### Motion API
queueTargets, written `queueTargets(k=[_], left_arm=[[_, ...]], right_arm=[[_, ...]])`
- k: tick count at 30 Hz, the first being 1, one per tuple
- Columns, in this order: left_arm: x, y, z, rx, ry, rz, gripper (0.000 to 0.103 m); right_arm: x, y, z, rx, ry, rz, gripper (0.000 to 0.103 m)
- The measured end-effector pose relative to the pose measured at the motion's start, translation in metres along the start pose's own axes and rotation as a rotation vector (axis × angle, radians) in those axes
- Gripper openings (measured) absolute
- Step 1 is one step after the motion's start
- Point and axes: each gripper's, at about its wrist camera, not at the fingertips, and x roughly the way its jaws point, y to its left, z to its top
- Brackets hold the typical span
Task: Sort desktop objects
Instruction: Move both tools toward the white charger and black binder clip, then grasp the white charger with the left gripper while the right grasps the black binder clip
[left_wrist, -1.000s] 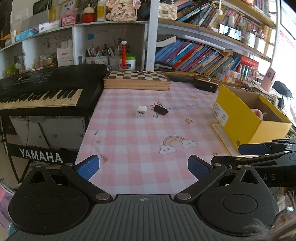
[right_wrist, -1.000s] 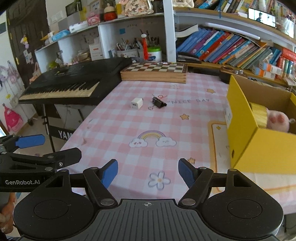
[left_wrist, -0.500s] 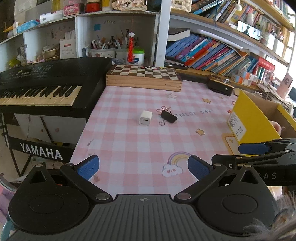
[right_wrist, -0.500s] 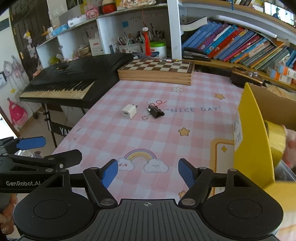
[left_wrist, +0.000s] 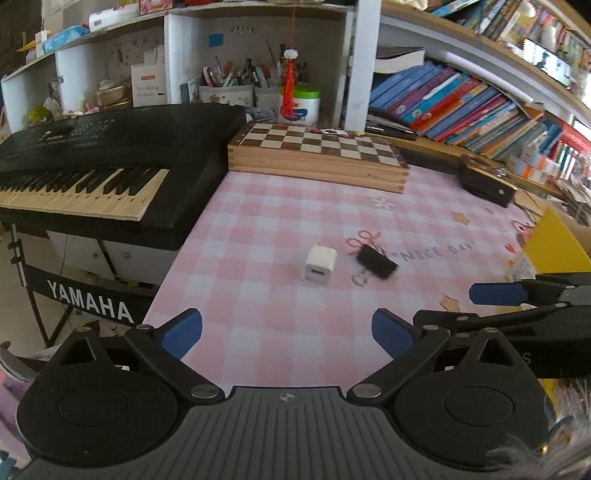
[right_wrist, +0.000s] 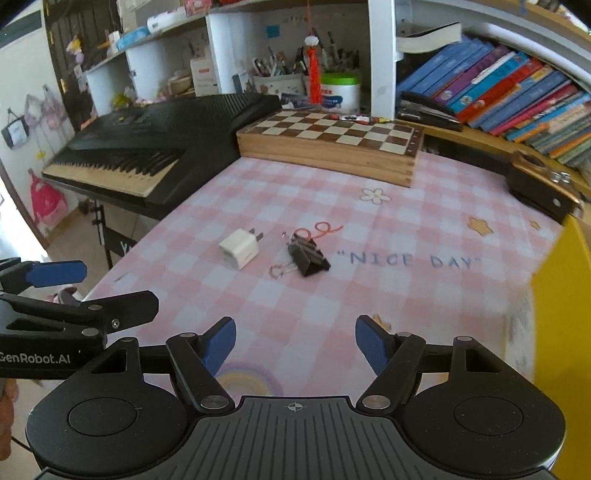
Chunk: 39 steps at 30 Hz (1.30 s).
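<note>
A white plug adapter (left_wrist: 320, 266) and a black binder clip (left_wrist: 377, 261) lie side by side on the pink checked tablecloth (left_wrist: 280, 229). Both also show in the right wrist view, the adapter (right_wrist: 239, 248) left of the clip (right_wrist: 309, 253). My left gripper (left_wrist: 287, 332) is open and empty, a short way before the adapter. My right gripper (right_wrist: 295, 341) is open and empty, a short way before the clip. A yellow cardboard box (left_wrist: 554, 245) stands at the right edge; it also shows in the right wrist view (right_wrist: 561, 295).
A wooden chessboard box (left_wrist: 317, 155) lies at the table's back. A black Yamaha keyboard (left_wrist: 96, 162) stands off the left edge. A dark case (left_wrist: 485, 181) sits at the back right. Shelves of books and pen pots stand behind.
Both grippers have moved forward over the table toward the adapter and the clip, which now look larger and nearer. The yellow box has slid toward the right edge of both views.
</note>
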Motion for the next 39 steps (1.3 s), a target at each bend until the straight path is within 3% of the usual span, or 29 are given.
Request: queueTargets(k=[6,13,18,24,27,29,32,39], left_arm=[[0.038,-0.001,0.016,0.020,0.027,-0.007,0.087],[0.072,-0.005,0.027,0.043,0.089,-0.048,0.054],[0.084,-0.011,0.033,0.069,0.089,-0.062,0.054],[0.094,-0.024,0.037,0.112,0.087,-0.082,0.055],[0.103,-0.027,0.038,0.120,0.092,-0.082,0.051],[0.110,-0.028,0.038,0.119,0.106,-0.083,0.035],[0.112,-0.031,0.037,0.142,0.094,-0.075,0.025],[0.096,-0.027,0.038,0.113,0.077,-0.093,0.024]], right_arm=[[0.029,-0.008,0.020,-0.075,0.018,0.022,0.061],[0.057,-0.009,0.036,-0.152,0.034,0.051,0.046],[0.068,-0.012,0.045,-0.181,0.019,0.065,0.038],[0.074,-0.018,0.051,-0.197,0.022,0.080,0.014],[0.073,-0.020,0.050,-0.187,0.010,0.080,0.013],[0.071,-0.021,0.050,-0.179,0.004,0.081,0.012],[0.069,-0.023,0.051,-0.162,-0.007,0.079,0.008],[0.057,-0.028,0.052,-0.128,-0.043,0.066,0.006]])
